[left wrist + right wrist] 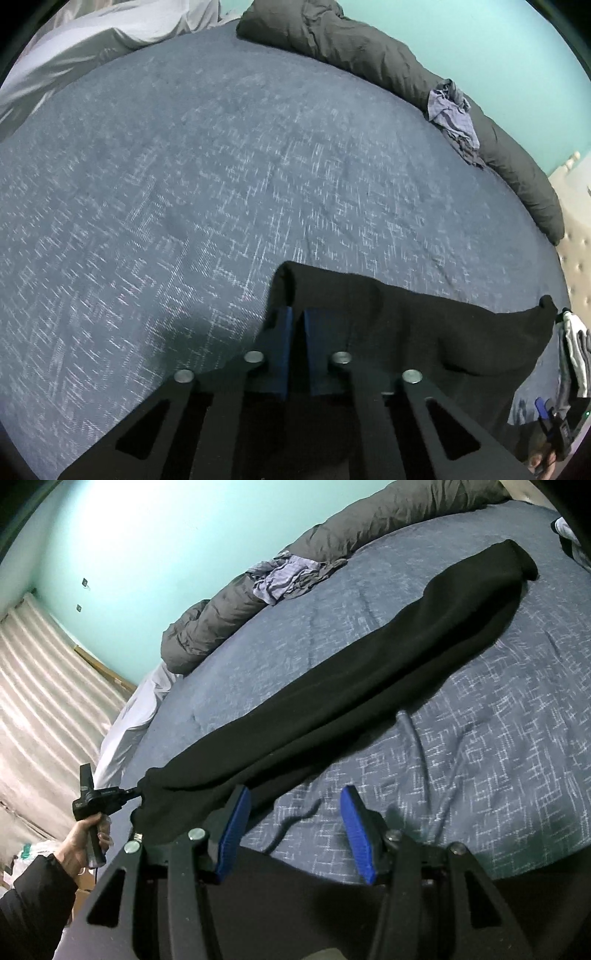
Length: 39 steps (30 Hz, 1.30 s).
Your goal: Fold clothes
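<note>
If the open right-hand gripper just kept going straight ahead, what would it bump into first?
Most likely the blue patterned bedspread: the open right gripper points down onto bare cover, beside the black garment at its left finger. Depth is hard to judge through the fisheye.

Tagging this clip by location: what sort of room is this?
Most likely a bedroom: a wide bed with a blue patterned cover, a rolled grey duvet against the teal wall, and black trousers laid out.
</note>
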Tool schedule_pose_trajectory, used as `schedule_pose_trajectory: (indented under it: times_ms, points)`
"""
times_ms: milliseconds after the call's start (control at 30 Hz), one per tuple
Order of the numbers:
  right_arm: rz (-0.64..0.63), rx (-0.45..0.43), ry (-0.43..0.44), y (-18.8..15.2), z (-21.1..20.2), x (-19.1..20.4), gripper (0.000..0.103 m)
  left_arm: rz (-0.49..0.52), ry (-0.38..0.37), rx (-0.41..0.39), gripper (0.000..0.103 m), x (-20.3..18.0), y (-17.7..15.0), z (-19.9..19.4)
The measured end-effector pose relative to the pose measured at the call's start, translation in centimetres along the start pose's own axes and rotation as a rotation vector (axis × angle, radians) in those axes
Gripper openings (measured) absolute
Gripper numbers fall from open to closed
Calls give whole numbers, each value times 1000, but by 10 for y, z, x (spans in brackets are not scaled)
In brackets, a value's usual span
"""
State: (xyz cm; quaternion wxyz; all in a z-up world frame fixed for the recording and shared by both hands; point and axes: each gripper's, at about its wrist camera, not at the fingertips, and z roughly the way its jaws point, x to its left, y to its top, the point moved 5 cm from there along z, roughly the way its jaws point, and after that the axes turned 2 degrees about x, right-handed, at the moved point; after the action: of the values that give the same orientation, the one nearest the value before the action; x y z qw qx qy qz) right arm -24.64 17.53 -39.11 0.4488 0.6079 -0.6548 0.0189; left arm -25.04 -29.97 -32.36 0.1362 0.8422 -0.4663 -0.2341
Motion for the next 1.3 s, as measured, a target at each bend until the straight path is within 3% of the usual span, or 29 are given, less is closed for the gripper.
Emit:
schedule_pose_trajectory:
  times_ms: [200,433,833,900,1067,1300]
  points:
    - [4,2,3,-2,2,-1,52,9,32,-80,1,-3,18,-26]
    - [1,0,15,-2,2,0,52,-20,52,-104,1,-8,43,-30]
    - [12,3,25,-2,2,-2,52,-37,163,21,3,10,29,9]
    - [12,3,26,-2,2,-2,52,-39,180,21,5,12,27,10]
    - [14,5,21,-2,3,-3,52,20,199,-95,31,-19,22,-23]
    - [7,-8,3,3,-1,-6,52,1,8,-168,41,-96,-27,-39]
